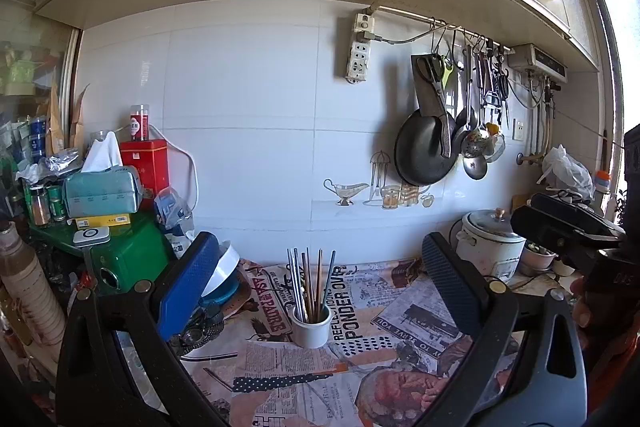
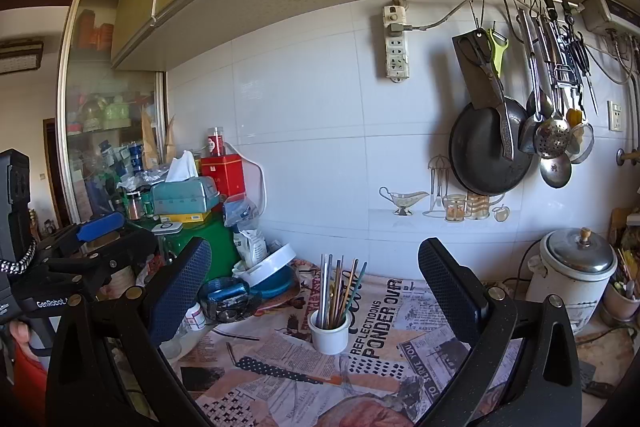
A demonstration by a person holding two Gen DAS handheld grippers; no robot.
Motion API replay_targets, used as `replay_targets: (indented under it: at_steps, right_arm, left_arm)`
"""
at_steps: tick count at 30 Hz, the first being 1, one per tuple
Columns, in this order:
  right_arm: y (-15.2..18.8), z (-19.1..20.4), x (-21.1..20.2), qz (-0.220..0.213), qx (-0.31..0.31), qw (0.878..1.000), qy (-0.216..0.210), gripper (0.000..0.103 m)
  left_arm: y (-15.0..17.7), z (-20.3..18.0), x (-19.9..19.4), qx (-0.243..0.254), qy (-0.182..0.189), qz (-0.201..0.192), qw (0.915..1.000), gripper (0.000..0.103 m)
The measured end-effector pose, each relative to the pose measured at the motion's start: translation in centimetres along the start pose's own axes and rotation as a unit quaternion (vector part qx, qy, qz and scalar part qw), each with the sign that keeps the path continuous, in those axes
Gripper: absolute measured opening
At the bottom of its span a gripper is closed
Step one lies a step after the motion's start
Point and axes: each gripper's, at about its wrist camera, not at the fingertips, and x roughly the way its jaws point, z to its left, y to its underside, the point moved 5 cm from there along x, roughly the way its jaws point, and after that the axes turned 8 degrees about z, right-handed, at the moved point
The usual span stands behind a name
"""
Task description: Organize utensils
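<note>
Kitchen counter covered with a newsprint-pattern cloth (image 1: 360, 359). Left gripper (image 1: 320, 287), fingers spread wide and holding nothing, frames a white cup (image 1: 311, 327) of upright chopsticks (image 1: 310, 281) standing near the cloth's back edge, apart from both fingers. Right gripper (image 2: 316, 283), likewise spread and empty, frames the same cup between its fingers. Rice cooker (image 2: 572, 277) at the far right.
</note>
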Motion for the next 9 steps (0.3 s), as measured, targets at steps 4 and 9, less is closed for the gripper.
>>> replay_targets:
  at_steps: [4,9]
  right_arm:
    - [-0.02,0.10,0.02,-0.001,0.000,1.000,0.002,0.103]
    - [-0.04,0.06,0.30,0.001,-0.002,1.000,0.003,0.103]
  left_arm:
    - [-0.01,-0.02,-0.07,0.002,0.001,-0.004,1.0000,0.102]
    - [-0.03,0.12,0.19,0.002,0.000,-0.003,1.0000,0.102]
